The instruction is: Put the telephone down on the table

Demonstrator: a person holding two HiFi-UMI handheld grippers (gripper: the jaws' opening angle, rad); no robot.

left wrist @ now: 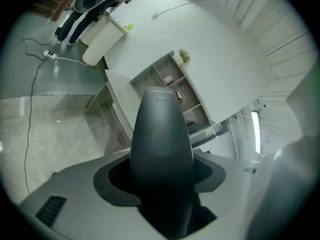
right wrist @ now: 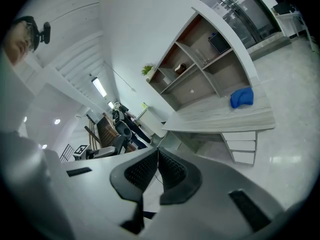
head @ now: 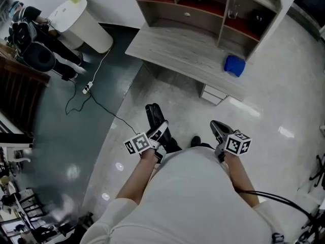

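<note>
A black telephone handset (head: 154, 115) sticks out forward from my left gripper (head: 159, 131), whose jaws are shut on its lower part. In the left gripper view the handset (left wrist: 161, 129) rises between the two padded jaws and fills the middle, with my left gripper (left wrist: 161, 181) clamped round its base. My right gripper (head: 220, 128) is beside it at the same height, shut with nothing in it; its pads (right wrist: 172, 171) meet in the right gripper view. The grey wooden table (head: 183, 52) stands ahead, well apart from both grippers.
A blue cloth (head: 234, 65) lies at the table's right end, also in the right gripper view as a blue cloth (right wrist: 241, 97). A shelf unit (head: 203, 6) holding cups and a bowl stands on the table's back. A white bin (head: 84, 24) and a cable (head: 89, 98) are at the left.
</note>
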